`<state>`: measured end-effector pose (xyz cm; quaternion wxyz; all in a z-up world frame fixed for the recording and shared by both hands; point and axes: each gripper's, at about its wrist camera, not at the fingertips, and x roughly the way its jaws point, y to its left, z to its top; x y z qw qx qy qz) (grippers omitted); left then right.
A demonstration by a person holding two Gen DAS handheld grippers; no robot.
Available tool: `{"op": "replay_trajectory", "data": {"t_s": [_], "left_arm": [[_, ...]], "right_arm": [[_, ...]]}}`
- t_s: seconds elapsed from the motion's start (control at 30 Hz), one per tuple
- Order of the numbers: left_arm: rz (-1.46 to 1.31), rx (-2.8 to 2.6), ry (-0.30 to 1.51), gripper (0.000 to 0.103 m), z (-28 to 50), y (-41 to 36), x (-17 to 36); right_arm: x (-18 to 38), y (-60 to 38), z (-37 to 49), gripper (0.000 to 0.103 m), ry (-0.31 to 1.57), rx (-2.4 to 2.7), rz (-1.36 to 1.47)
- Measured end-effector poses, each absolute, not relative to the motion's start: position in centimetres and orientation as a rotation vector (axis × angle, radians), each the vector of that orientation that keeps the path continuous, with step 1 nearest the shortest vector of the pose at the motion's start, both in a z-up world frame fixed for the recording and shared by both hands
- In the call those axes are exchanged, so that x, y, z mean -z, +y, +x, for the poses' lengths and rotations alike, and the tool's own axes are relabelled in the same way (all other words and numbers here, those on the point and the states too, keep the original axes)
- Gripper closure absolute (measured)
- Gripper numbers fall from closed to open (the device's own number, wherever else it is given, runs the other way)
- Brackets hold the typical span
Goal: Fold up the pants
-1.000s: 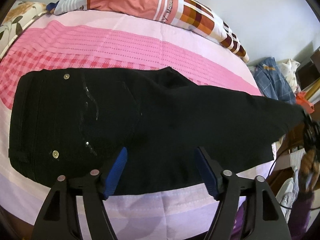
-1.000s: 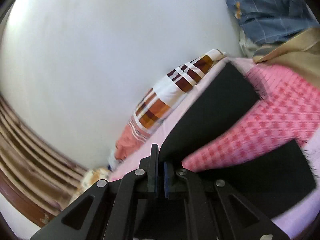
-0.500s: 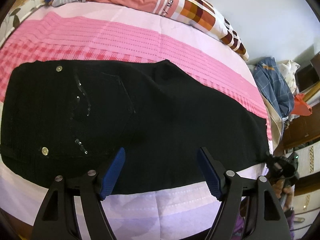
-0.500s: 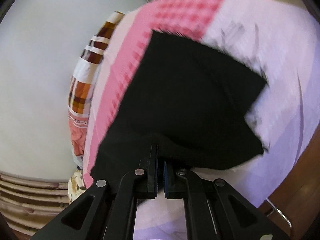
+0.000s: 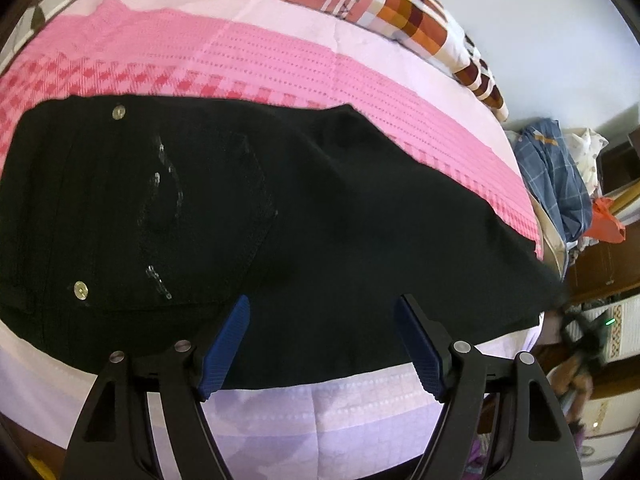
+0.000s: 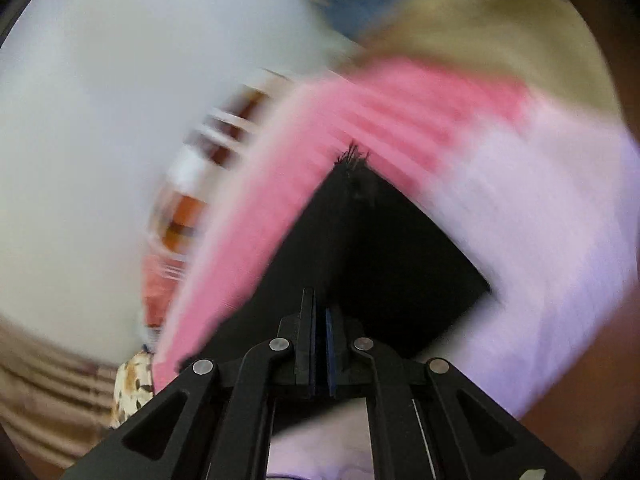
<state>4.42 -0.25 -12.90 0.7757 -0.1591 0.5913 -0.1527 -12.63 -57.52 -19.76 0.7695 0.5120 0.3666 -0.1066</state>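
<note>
Only the left wrist view shows the black pants (image 5: pixel 304 216) whole, flat across the pink bedspread (image 5: pixel 280 68), the left gripper (image 5: pixel 322 340) spread wide above their near edge. The blurred right view shows the right gripper (image 6: pixel 320 344) pinched on the leg end. A striped pillow (image 5: pixel 400 8) lies behind.

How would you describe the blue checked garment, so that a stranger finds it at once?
Start from the pink and lilac bedspread with the black pants spread on it. Follow the pants to their hem end at the right; just past that edge of the bed lies the blue checked garment, crumpled in a heap. Its pale grid lines distinguish it from the orange cloth beside it.
</note>
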Motion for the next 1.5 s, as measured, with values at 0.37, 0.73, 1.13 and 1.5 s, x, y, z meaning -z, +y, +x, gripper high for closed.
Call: {"op": "replay_trajectory", "data": {"t_s": [0.37,0.73,1.13,1.5], "left_arm": [[-0.318,0.329,1.262,0.027,4.2,-0.4,11.9],[-0.277,0.336,1.270,0.027,4.0,-2.3,11.9],[-0.199,0.321,1.307,0.027,4.6,-4.6,12.3],[-0.121,0.329,1.309,0.027,4.5,-6.9,11.8]], "right_arm": [[16.5,-60.5,-14.7,0.092,0.754,0.409,1.035],[14.3,-60.1,0.4,0.092,0.954,0.145,0.464],[18.1,-59.6,1.1,0.070,0.988,0.141,0.335],[18.0,-58.2,1.7,0.089,0.978,0.113,0.201]]}}
